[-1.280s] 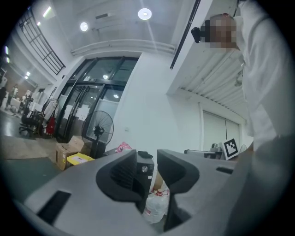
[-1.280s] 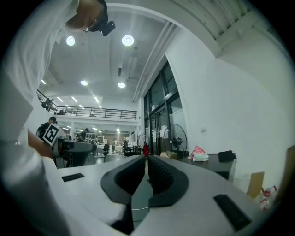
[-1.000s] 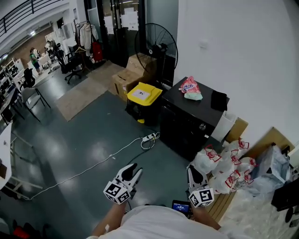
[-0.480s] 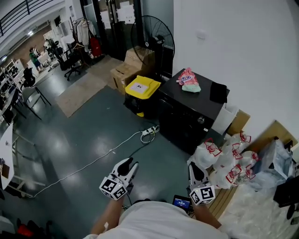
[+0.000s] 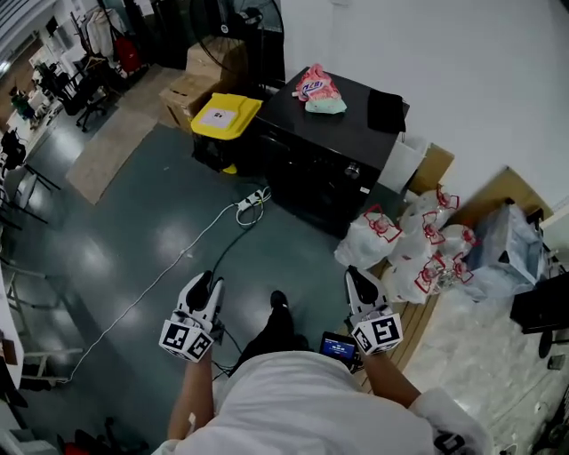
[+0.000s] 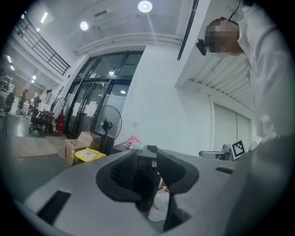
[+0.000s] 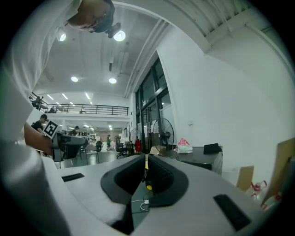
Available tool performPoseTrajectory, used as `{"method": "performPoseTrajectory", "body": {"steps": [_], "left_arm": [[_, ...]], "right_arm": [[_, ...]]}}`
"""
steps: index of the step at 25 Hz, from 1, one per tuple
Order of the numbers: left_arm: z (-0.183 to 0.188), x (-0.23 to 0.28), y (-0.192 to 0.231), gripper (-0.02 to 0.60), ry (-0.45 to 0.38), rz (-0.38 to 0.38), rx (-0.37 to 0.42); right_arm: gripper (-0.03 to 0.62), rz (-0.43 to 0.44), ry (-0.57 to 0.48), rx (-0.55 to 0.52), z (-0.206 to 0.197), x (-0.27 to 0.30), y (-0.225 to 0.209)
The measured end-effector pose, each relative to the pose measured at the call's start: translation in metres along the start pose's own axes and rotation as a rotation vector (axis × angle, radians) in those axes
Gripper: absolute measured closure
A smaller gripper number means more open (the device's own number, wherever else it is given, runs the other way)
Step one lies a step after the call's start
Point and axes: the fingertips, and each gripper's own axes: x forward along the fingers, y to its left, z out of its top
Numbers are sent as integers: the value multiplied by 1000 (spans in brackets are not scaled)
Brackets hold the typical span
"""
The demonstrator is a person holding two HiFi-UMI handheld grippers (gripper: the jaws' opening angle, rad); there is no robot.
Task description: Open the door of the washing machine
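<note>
While both sit low in frame, the black box-shaped washing machine (image 5: pixel 329 155) lies upper centre, well apart from them; left gripper (image 5: pixel 206 284) jaws apart, empty; right gripper (image 5: pixel 357 275) jaws together, empty.

Pretty big open office: glossy dark grey floor (image 5: pixel 107 222), plain white wall (image 5: pixel 471 71), a pedestal fan (image 6: pixel 105 125) beside cardboard boxes (image 5: pixel 200 71), glass doors (image 6: pixel 90 108), round ceiling lights (image 6: pixel 144 6) on.

No legible print anywhere, even on the yellow bin's label (image 5: pixel 216 114).
</note>
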Motion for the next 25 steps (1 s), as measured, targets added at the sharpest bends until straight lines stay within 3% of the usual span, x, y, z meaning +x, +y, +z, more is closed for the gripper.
{"method": "performPoseTrajectory", "body": {"steps": [9, 18, 25], "left_arm": [[2, 88, 80, 446, -32, -12, -46], [5, 167, 171, 446, 3, -49, -78], [-11, 223, 209, 446, 35, -70, -117]], "right_arm": [[553, -10, 55, -24, 5, 79, -36], [553, -71, 40, -48, 29, 196, -72], [553, -73, 46, -44, 31, 236, -84]]}}
